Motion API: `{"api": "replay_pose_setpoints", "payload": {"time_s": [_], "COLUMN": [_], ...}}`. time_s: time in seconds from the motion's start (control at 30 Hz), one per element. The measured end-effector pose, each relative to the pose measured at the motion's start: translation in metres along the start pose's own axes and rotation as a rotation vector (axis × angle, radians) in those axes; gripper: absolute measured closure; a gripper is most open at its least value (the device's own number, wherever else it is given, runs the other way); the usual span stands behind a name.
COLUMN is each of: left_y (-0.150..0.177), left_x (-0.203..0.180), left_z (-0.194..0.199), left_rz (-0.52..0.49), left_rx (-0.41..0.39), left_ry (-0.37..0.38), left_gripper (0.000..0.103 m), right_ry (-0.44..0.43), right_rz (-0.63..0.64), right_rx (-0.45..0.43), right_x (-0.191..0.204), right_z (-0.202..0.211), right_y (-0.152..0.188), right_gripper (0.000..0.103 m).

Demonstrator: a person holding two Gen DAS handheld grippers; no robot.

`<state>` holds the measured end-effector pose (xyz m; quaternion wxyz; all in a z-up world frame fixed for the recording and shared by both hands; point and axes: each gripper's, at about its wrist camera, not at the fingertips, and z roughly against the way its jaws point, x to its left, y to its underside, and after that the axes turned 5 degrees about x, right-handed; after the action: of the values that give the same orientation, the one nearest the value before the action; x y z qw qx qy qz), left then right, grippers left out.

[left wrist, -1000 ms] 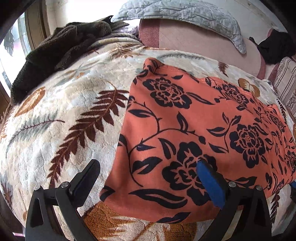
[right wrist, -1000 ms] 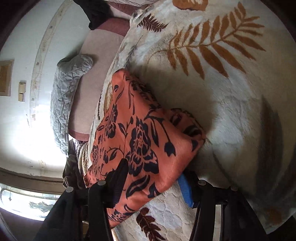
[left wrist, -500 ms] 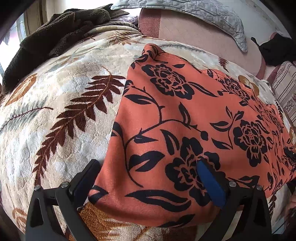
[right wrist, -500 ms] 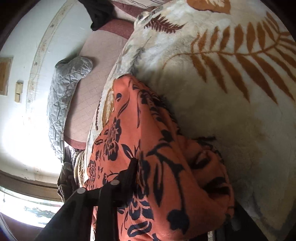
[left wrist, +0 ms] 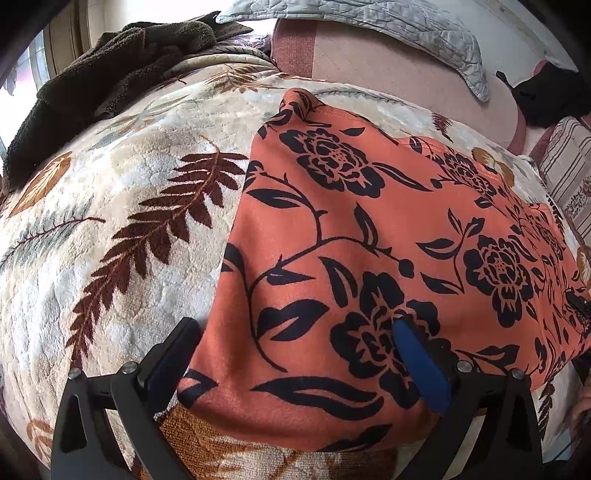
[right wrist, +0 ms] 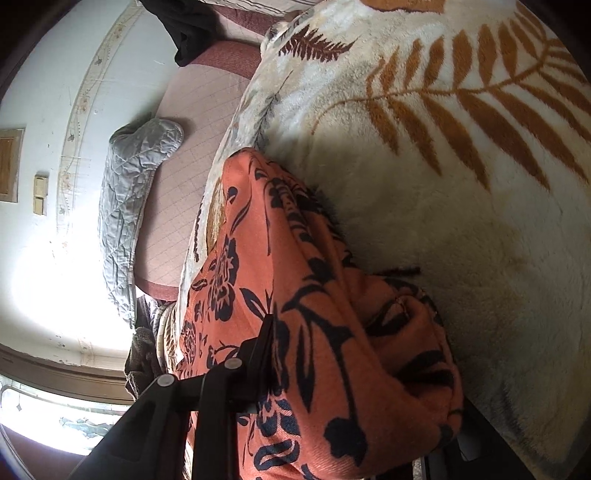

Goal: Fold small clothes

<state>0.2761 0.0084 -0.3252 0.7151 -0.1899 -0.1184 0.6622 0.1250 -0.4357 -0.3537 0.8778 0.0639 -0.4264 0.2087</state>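
The left wrist camera sits just behind the left claw (left wrist: 295,347) and tips steeply down at the bed, close over the orange flowered cloth (left wrist: 369,229) on the leaf-print blanket (left wrist: 110,258), facing the grey pillow (left wrist: 406,22) at the head. The right wrist camera rides behind the right claw (right wrist: 351,387), rolled sideways (the wall stands at its left), very near the bunched cloth (right wrist: 295,295). Both views share cloth, blanket (right wrist: 443,184) and pillow (right wrist: 129,192).

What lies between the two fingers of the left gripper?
The orange floral garment: its near corner fills the open left gripper, shown in the left wrist view.
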Motion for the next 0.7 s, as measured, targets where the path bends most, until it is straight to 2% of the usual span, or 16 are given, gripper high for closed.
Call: {"api": "replay_pose_setpoints", "payload": {"time_s": [0.4,0.7], "left_y": [-0.003,-0.003], "left_x": [0.000,0.001], "left_z": [-0.001,0.001], "left_rz": [-0.010,-0.013], "left_rx": [0.006,0.006], "left_ry": [0.005,0.011], "left_gripper": [0.000,0.000], "right_ry": [0.010,0.048], "right_rz": [-0.009,0.065], "right_rx": [-0.001,-0.024], "right_x": [0.004,0.021], "right_z": [0.002,0.001], "right_y": [0.000,0.012], "right_gripper": [0.072,0.071]}}
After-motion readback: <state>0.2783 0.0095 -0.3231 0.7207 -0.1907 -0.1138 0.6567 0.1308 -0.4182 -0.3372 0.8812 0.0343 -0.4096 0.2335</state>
